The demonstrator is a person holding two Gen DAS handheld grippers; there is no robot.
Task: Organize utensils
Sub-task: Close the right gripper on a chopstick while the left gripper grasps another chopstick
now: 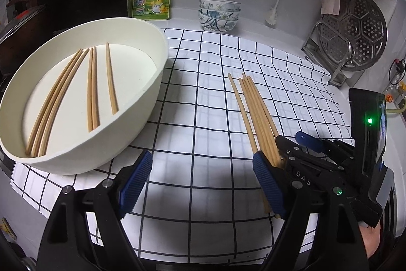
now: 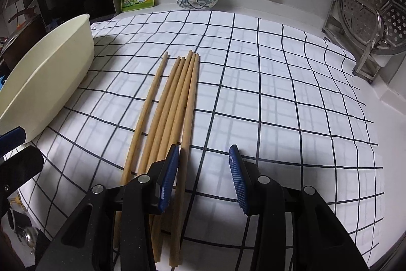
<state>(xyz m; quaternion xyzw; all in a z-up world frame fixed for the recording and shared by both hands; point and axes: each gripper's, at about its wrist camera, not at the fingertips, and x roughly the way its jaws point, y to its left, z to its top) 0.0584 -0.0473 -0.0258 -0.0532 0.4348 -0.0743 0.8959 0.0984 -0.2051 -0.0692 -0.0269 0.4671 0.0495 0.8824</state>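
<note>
Right claw [image 2: 204, 174] spread apart, nearer than the idle, also spread left claw [image 1: 201, 182] to chopsticks [image 2: 175, 103] lying lengthwise straight ahead, rightmost stick just inside its left finger.

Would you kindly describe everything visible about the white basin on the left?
The white basin is a broad, shallow tub with a flat floor and sloping walls, matte and cream-white, plastic by its look. It stands upright on the checked cloth at the left, partly over the cloth's edge. Six wooden chopsticks lie on its floor: a cluster of three, a pair, and a single. Neither gripper touches it.
</note>
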